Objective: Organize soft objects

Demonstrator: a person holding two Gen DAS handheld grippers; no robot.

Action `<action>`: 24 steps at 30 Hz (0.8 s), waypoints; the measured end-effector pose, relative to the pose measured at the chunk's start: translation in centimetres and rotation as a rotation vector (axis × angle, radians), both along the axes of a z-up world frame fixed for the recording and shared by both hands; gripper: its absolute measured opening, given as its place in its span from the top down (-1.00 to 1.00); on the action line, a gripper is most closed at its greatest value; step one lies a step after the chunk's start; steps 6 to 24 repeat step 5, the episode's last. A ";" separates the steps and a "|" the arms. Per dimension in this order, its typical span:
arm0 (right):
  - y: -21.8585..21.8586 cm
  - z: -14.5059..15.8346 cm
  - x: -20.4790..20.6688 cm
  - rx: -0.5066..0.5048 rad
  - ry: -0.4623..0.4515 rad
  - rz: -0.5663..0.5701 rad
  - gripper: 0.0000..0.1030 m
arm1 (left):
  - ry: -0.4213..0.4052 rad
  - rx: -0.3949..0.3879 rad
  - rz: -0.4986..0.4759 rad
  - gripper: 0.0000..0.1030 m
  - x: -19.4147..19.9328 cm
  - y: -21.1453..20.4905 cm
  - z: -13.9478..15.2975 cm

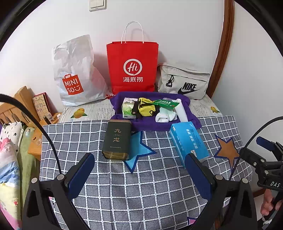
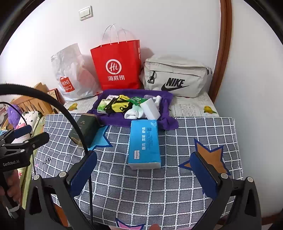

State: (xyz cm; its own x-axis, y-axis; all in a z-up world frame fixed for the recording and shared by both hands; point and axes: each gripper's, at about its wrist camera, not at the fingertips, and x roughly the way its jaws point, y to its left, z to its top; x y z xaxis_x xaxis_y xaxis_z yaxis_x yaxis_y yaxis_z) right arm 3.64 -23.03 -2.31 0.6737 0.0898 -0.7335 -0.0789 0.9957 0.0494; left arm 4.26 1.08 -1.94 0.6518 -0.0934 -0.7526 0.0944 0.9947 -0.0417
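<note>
I'm looking over a table w/ a grey checked cloth [image 1: 134, 185] printed w/ stars, pushed against a white wall [image 1: 176, 26] that has a light switch [image 1: 97, 4] up top and a brown wood frame [image 1: 223, 44] on the right. Landmark is the purple towel [image 2: 113, 119], spread at the cloth's far edge over newspaper [image 1: 92, 113]. On the towel: a green tissue pack [image 1: 128, 108], a yellow-black item [image 1: 146, 108], white socks [image 2: 135, 113], a white block [image 2: 150, 108] and a green packet [image 1: 164, 103]. Behind the towel against the wall: a white Miniso bag [image 1: 76, 74], a red paper bag [image 1: 132, 67], a grey Nike bag [image 2: 175, 76]. In front of the towel on the cloth: a dark green tin [image 1: 117, 139] toward its left corner, lying down, and a blue tissue pack [image 2: 144, 143] touching its front-right edge, lying flat. Left gripper [image 1: 139, 173] is spread wide over bare cloth, holding nothing, short of the tin. Right gripper [image 2: 144, 175] is also spread wide, empty, w/ the blue pack just ahead of its fingertips, apart from them. Left of the table, wooden furniture [image 1: 23, 100] and patterned bedding [image 1: 10, 150] are cut off by the lens edge. A black cable [image 2: 70, 113] crosses the tin in the right view, hiding part of it. Can't tell what the yellow-black item is; small print on the packs is unreadable.
</note>
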 end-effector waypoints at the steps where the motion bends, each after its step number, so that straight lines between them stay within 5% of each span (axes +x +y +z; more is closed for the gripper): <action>1: 0.0 0.0 0.0 0.000 0.000 0.001 -1.00 | 0.000 0.001 0.001 -0.99 0.0 0.0 0.0; 24: 0.2 -0.2 0.1 -0.001 0.003 0.004 -1.00 | -0.005 0.005 -0.004 -0.99 0.0 0.0 0.0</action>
